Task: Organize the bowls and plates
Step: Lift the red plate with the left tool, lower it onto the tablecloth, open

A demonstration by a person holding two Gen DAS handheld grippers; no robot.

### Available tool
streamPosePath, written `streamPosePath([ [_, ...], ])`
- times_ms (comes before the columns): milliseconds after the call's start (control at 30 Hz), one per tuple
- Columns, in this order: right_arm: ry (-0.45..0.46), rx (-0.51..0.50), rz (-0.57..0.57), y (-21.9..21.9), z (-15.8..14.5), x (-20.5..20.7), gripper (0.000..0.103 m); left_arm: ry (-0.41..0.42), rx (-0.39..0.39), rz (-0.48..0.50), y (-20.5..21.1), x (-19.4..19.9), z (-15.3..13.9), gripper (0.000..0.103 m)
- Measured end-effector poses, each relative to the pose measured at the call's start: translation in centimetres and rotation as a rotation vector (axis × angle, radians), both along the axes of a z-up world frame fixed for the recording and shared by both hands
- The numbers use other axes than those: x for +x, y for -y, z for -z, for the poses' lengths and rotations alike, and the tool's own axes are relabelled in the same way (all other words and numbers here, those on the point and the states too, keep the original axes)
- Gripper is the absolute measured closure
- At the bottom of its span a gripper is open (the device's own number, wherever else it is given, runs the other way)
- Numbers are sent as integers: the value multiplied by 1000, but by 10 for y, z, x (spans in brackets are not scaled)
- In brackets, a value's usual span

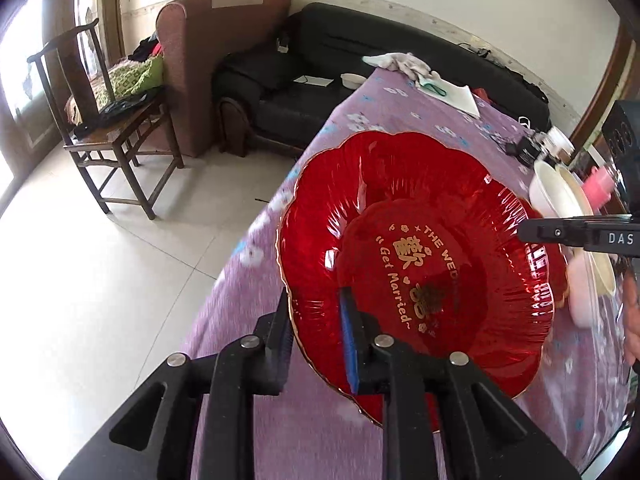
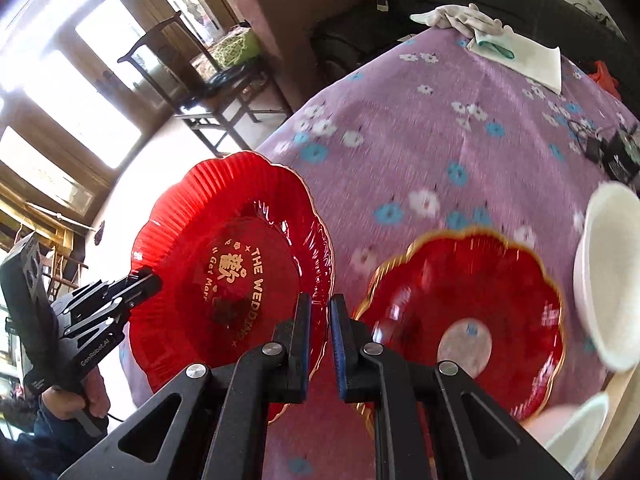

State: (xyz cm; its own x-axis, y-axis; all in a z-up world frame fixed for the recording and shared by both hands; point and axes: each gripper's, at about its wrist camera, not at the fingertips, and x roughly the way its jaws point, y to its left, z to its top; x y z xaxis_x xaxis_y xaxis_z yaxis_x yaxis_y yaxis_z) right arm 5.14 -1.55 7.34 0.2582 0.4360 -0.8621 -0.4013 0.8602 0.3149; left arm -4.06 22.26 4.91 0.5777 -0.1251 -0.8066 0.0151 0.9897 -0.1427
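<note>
A large red scalloped plate point(image 1: 420, 208) with gold lettering hangs tilted over the near left edge of the purple flowered table point(image 1: 384, 120). My left gripper point(image 1: 315, 296) is shut on its near rim, one finger outside and the blue pad inside. My right gripper point(image 1: 524, 232) pinches the opposite rim. In the right wrist view the same plate point(image 2: 224, 248) sits left of my right gripper point(image 2: 322, 298), whose jaws are almost together on the rim, and my left gripper point(image 2: 154, 278) grips the far side. A second red plate point(image 2: 460, 320) lies on the table.
White bowls point(image 2: 612, 272) stand at the table's right side, seen also as white bowls point(image 1: 556, 196). A white cloth and paper point(image 2: 516, 52) lie at the far end, a black device point(image 2: 620, 156) at the right. A wooden chair point(image 1: 104, 120) and dark sofa point(image 1: 320, 80) stand on the floor.
</note>
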Motion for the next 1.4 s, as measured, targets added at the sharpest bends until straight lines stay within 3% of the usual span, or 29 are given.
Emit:
streamPosePath([
  [200,15,8,-18,10,3,-46,92,64,63,-11,13,-37,0,83],
  [433,56,-31,-10,19,14,-83,92,134,146,-26,31,-52,4,83],
  [667,51,-16,16,29,24,-93,92,172,196,-31,41,-53,8,83],
  [1167,57,-5,40,29,28,-99,91,195,227,-41,42,-50,13,83],
  [1400,40,50,72,38,27,-99,89,183,205,-25,38,-47,14,75],
])
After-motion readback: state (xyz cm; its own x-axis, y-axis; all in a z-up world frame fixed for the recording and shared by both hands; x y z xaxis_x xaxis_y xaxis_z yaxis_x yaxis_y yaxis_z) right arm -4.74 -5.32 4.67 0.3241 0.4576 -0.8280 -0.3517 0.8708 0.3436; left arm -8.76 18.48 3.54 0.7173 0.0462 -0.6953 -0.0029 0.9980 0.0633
